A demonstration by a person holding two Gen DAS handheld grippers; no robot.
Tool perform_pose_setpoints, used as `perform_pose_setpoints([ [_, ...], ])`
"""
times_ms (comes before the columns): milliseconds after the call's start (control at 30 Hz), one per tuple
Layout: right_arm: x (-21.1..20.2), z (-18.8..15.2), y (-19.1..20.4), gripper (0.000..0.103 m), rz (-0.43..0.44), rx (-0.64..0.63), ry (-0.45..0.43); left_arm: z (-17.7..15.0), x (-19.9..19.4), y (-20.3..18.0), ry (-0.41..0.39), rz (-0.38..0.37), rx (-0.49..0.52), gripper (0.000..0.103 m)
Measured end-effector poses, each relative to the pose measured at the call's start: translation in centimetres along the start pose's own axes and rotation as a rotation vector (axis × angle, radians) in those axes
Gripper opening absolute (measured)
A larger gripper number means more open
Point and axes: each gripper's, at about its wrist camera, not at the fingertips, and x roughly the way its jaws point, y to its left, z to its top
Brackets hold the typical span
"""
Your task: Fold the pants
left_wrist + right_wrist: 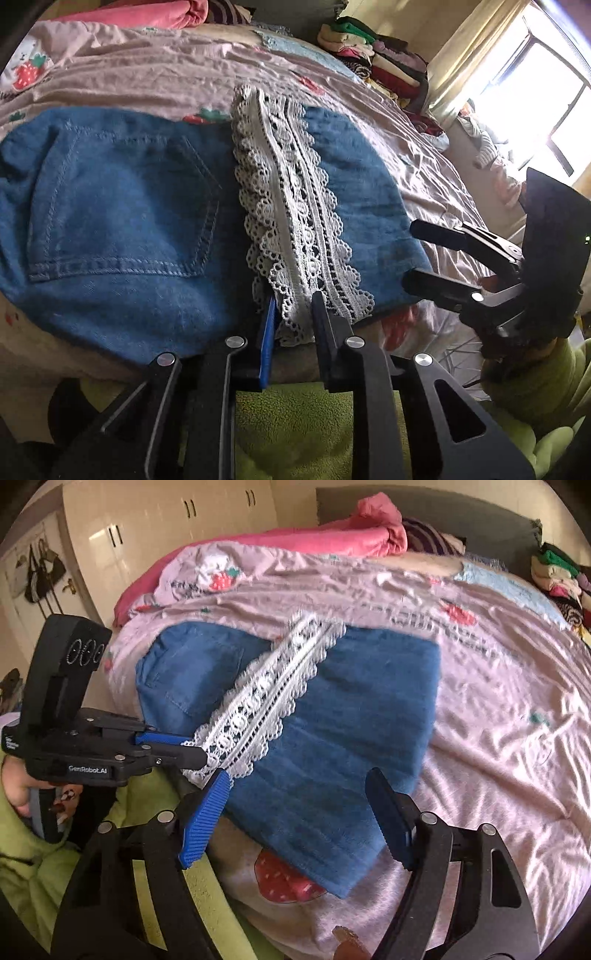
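Left jaws: left gripper [291, 325] sits narrow at the near end of the lace [295, 206]; the trim lies between the fingers, but I cannot tell whether they pinch it or only bracket it.
Right jaws: right gripper [295, 812] stands wide, holding nothing, poised over the near corner of the pants [332, 738], not touching the cloth.
Pants: blue denim with a white lace hem, lying flat on the pink bed [498, 701], near its front edge; the back pocket [122, 206] faces up on the left part.
Progress: judging by the compact block, with the lace hem laid across the middle, the legs look already folded up over the seat. What seems left is one more fold, or just squaring the edges and letting go.
Left view only: pocket stitching, the lace pattern up close, the right gripper [436, 254] from the side with its fingers apart, the window [535, 92], a clothes stack [376, 62].
Right view only: the whole outline of the pants, the free right-hand corner hanging toward the bed edge, the left gripper [203, 753] at the lace end, the wardrobe [166, 535].
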Motion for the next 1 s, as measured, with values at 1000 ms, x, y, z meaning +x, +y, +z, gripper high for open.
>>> perform_pose_setpoints([
  [1000, -0.3, -0.6, -0.9, 0.06, -0.039, 0.05, 0.037, 0.0, -1.8, -0.1, -0.045, 0.017, 0.028, 0.044],
])
